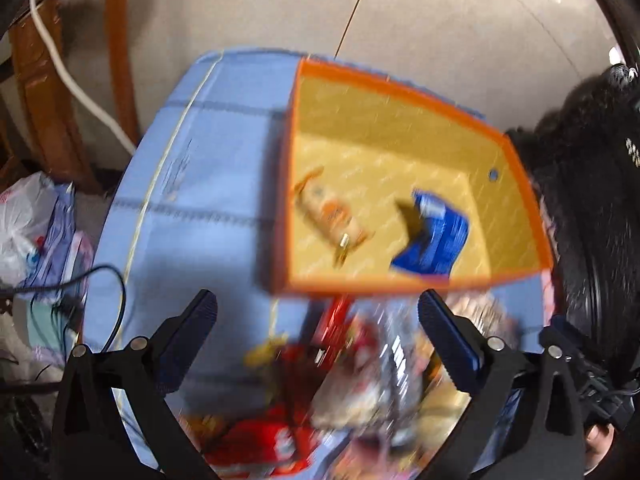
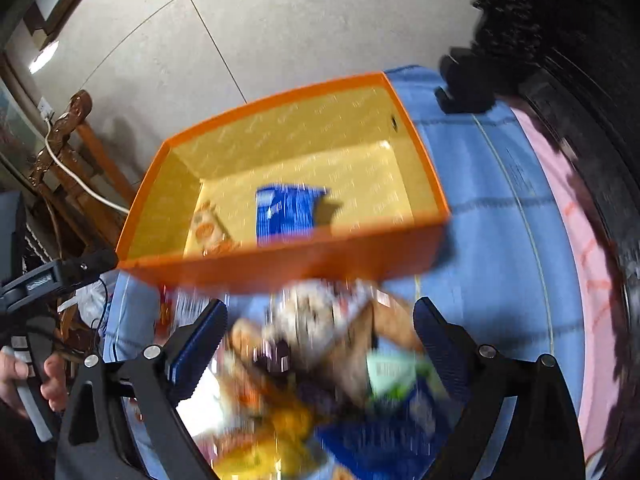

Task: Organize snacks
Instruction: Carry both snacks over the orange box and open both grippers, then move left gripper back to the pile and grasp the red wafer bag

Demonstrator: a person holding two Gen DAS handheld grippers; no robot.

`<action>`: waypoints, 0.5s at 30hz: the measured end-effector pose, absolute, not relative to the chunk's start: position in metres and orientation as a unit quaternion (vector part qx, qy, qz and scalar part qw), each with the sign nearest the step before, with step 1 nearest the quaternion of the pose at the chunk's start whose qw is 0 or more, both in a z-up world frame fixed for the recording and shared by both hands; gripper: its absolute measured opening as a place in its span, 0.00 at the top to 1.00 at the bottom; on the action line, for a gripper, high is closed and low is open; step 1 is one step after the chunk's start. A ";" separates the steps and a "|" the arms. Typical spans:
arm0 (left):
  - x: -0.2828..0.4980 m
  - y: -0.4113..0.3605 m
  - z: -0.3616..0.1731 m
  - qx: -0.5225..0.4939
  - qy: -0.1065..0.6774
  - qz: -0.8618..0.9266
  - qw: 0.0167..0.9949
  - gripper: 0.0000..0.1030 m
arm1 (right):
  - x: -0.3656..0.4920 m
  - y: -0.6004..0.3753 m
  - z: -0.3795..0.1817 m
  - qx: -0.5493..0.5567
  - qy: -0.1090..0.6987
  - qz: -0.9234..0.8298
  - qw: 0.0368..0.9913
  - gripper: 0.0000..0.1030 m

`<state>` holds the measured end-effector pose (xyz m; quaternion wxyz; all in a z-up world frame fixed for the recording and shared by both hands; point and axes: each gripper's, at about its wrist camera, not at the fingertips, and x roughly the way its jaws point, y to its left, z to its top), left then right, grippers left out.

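An orange box (image 1: 400,284) with a yellow inside stands on a blue cloth (image 1: 208,184). In it lie a blue snack packet (image 1: 436,236) and a beige and orange snack bar (image 1: 332,212). The box (image 2: 288,260), blue packet (image 2: 286,212) and bar (image 2: 208,228) also show in the right wrist view. A blurred pile of snack packets (image 1: 360,380) lies in front of the box. My left gripper (image 1: 316,332) is open and empty above the pile. My right gripper (image 2: 316,336) is open and empty above the pile (image 2: 320,380).
Wooden furniture (image 1: 44,80) with a white cable (image 1: 76,88) stands at the left. Plastic bags (image 1: 28,224) and black cables (image 1: 96,288) lie beside the cloth. A pink cloth edge (image 2: 576,248) shows at the right. The floor (image 2: 240,20) is pale tile.
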<state>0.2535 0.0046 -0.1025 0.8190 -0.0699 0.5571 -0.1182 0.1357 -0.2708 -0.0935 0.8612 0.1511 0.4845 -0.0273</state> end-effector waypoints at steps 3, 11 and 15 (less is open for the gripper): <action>0.224 0.024 -0.110 -0.064 0.567 -0.112 0.813 0.04 | 0.107 -0.262 -0.096 0.175 0.488 -0.014 0.855 0.08; 0.174 0.056 -0.126 -0.068 0.588 -0.109 0.799 0.04 | 0.038 -0.217 -0.051 0.185 0.413 0.093 0.887 0.06; 0.159 0.056 -0.138 -0.027 0.592 -0.128 0.795 0.04 | 0.019 -0.184 -0.048 0.163 0.426 0.147 0.878 0.04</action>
